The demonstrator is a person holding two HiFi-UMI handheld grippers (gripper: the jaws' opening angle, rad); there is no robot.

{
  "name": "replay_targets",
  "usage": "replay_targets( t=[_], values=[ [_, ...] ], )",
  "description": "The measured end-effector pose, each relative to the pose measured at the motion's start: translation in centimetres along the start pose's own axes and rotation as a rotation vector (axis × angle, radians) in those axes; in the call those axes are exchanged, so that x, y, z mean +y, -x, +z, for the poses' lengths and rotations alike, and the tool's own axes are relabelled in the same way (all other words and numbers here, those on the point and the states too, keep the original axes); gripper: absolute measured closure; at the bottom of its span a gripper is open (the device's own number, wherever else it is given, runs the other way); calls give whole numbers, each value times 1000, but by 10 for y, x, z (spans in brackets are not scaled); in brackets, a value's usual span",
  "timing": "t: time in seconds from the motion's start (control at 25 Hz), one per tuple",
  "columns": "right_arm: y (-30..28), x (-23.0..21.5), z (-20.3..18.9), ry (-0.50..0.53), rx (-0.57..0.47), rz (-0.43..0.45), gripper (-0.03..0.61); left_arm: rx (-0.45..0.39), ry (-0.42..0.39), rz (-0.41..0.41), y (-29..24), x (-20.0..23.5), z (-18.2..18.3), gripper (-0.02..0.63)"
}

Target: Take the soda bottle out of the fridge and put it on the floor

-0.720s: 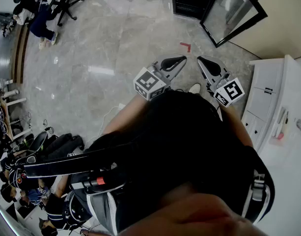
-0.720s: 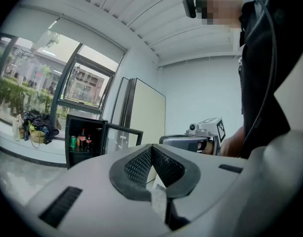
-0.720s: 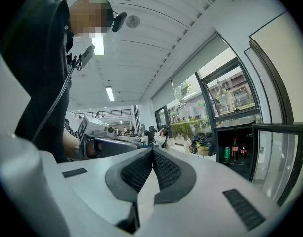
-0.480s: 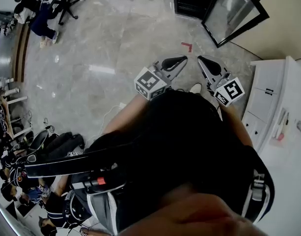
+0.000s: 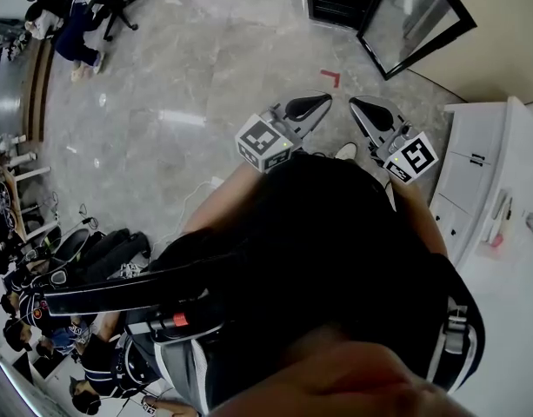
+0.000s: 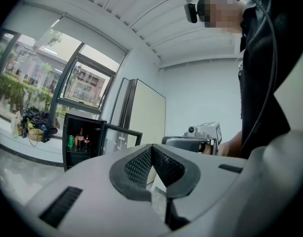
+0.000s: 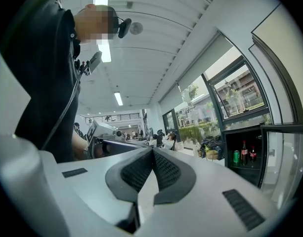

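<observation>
head view: from above, steeply down at floor [image 5: 205,76] | gripper views: level, close along own jaws | shared: distant open fridge [image 6: 82,143]

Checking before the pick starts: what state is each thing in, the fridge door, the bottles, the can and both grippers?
Fridge door: open.
Soda bottles: upright inside the fridge.
Green can: upright beside them.
Left gripper: shut, empty.
Right gripper: shut, empty.
</observation>
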State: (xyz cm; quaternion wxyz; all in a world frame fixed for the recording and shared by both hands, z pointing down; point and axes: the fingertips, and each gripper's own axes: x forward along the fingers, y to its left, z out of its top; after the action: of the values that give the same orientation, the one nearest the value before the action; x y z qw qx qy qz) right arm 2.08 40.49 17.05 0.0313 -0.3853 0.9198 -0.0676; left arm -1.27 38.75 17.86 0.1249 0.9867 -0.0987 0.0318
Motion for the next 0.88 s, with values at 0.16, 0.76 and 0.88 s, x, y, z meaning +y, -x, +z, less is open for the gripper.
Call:
replay_targets(
  t=[0.16, 0.76, 0.88],
  values=[
    [9, -8, -3, 10, 27, -37, 568, 8, -12, 8, -10, -6, -2, 611],
    [56, -51, -3, 5, 21, -11, 568, -33, -32, 83, -72, -25, -4, 611],
    [62, -61, -3, 2, 19, 6, 568, -29, -39, 116, -84, -24, -5, 611]
  ],
)
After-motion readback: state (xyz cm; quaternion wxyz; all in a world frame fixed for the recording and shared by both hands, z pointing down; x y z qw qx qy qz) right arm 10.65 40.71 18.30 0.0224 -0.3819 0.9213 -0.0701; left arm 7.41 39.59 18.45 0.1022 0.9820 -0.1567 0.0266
